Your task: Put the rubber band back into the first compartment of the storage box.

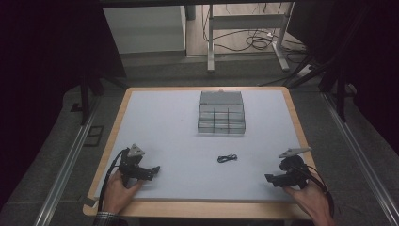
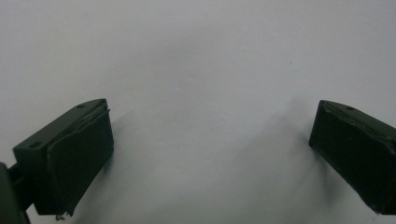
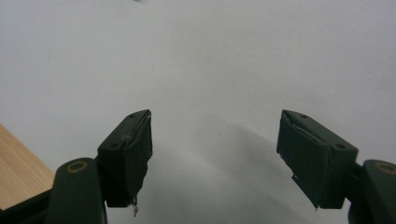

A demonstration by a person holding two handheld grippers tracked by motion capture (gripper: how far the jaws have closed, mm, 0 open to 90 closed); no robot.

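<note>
A clear plastic compartment box [image 1: 221, 112] with its lid up stands at the far middle of the white mat [image 1: 179, 136]. A small black coiled cable [image 1: 227, 158] lies on the mat in front of it. My left gripper [image 1: 154, 171] rests low at the near left, held by a hand, jaws pointing right. In the left gripper view the left gripper [image 2: 210, 154] stands wide open over bare mat. My right gripper [image 1: 269, 179] sits at the near right, pointing left. Its jaws are apart with nothing between them in the right gripper view [image 3: 215, 158].
The mat lies on a wooden table whose edge [image 1: 197, 207] runs along the near side; a wooden corner [image 3: 18, 168] is in the right gripper view. Beyond the table are a white metal frame [image 1: 244, 33], floor cables and dark curtains.
</note>
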